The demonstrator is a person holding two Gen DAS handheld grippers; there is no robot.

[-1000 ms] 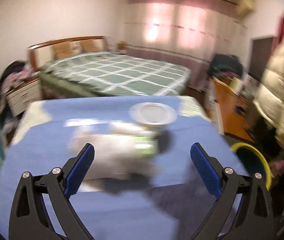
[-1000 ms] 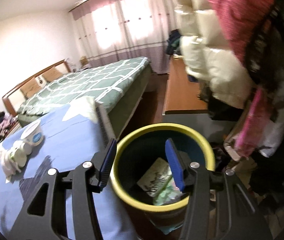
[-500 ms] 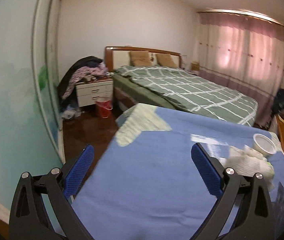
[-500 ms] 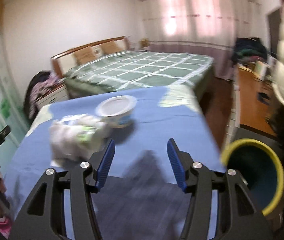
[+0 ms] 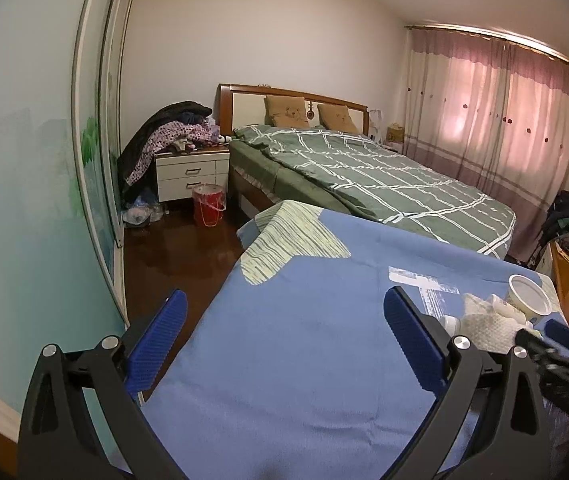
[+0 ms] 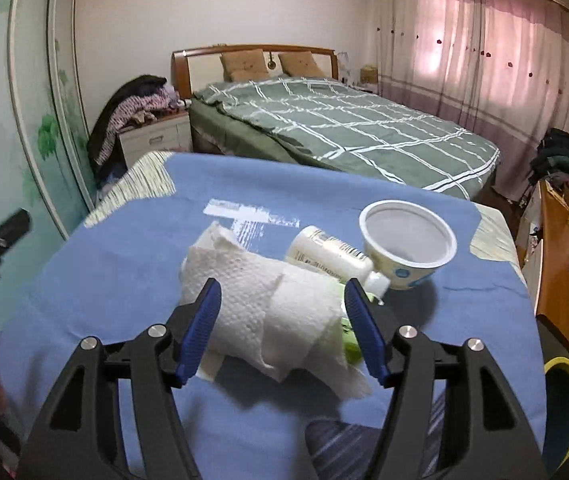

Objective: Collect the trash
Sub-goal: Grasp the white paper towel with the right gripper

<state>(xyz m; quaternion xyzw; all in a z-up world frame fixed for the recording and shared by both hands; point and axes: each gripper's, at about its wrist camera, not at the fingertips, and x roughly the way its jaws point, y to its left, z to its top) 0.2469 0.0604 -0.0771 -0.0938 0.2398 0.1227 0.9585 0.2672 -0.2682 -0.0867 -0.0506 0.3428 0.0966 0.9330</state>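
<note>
A crumpled white paper towel (image 6: pixel 272 312) lies on the blue-covered table (image 6: pixel 124 256), over a green wrapper (image 6: pixel 350 340). Behind it lie a small white bottle (image 6: pixel 328 256) and an empty white cup (image 6: pixel 408 240). My right gripper (image 6: pixel 282 320) is open, its jaws on either side of the paper towel, just above it. My left gripper (image 5: pixel 282 340) is open and empty over the table's left part (image 5: pixel 304 360), away from the trash. The towel (image 5: pixel 488 324) and cup (image 5: pixel 528 298) show at the right in the left wrist view.
A yellow-rimmed bin (image 6: pixel 564 404) stands off the table's right edge. A green plaid bed (image 6: pixel 344 128) is behind the table. A nightstand piled with clothes (image 5: pixel 188 160) and a red bucket (image 5: pixel 208 204) stand at the left wall. A desk (image 6: pixel 556 248) is at right.
My right gripper swung from over the bin back to the table and closed in on the paper towel. My left gripper turned left, away from the trash.
</note>
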